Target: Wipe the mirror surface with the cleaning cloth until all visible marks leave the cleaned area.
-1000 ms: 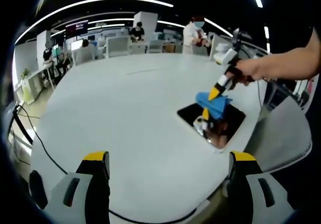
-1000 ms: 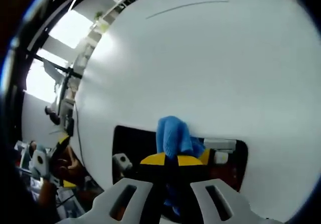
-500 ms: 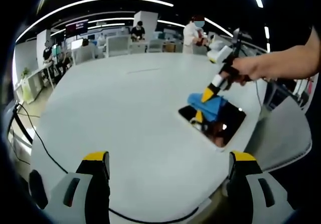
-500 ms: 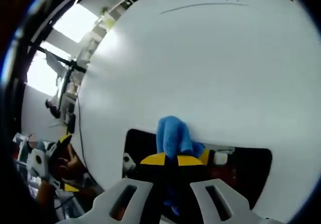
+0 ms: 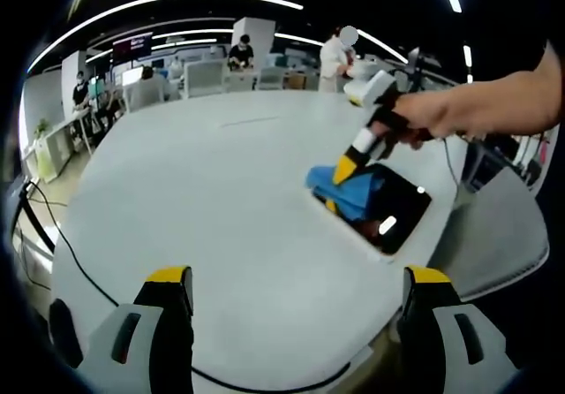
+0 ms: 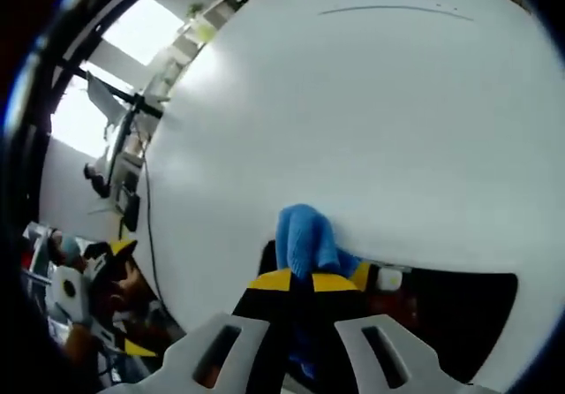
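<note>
My right gripper has its yellow-tipped jaws pinched together on the cleaning cloth, a soft, nubby blue wad that bulges out just past the fingertips. Under the jaws lies the mirror, a flat, glossy dark rectangle with rounded corners, lying on the smooth white table. The cloth sits at the mirror's corner and spills over its edge onto the table.

My left gripper hangs back with its jaws spread wide, nothing between the yellow-capped fingers, well short of the mirror ahead and to their right. From here I see what the right gripper view cannot give: the right gripper slanting down from a hand, the blue cloth pressed on the mirror's near-left corner, and a bright reflected spot on the glass. Beyond the table is an office with people at desks. The right gripper view instead shows a cable at the table edge, beyond my fingertips to the left.

Compared with a second ago, the cloth has travelled from the mirror's middle to that corner, and more bare dark glass lies to the right of my right jaws.
</note>
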The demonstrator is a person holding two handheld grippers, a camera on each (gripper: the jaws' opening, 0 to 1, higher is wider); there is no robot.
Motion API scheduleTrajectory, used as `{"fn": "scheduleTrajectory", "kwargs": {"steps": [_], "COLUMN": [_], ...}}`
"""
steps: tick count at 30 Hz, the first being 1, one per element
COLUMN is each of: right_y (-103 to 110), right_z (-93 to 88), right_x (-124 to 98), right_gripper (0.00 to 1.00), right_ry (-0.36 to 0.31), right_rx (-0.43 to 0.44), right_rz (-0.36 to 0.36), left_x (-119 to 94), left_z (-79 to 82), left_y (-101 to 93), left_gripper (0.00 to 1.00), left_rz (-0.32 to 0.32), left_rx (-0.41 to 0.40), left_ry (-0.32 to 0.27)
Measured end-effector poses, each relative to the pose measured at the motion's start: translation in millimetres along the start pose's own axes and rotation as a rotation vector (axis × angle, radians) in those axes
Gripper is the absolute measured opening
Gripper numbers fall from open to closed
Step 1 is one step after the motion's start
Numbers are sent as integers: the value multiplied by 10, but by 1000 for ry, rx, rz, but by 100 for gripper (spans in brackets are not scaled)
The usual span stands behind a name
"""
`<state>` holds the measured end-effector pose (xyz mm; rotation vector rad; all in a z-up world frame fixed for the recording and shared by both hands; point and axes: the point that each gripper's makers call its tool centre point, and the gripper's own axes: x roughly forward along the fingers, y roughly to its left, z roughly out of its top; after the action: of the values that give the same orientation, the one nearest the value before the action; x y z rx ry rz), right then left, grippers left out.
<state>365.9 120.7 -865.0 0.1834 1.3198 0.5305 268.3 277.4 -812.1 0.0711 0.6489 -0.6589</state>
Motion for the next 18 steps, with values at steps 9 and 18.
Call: {"fn": "scheduleTrajectory", "kwargs": {"steps": [9,18], "right_y": [142,130], "right_z": [48,34], "right_x": [88,71], "right_gripper": [0,0], "right_ry": [1,-10], "right_rx": [-21,-40], "right_rz": [3,6], "left_x": [-8,-30], "left_z": [-5,-33], "left_y": [1,12], "left_gripper": [99,99], "left_rz": [2,9], "left_rx": [-8,-13], "left_ry": [-8,-7]}}
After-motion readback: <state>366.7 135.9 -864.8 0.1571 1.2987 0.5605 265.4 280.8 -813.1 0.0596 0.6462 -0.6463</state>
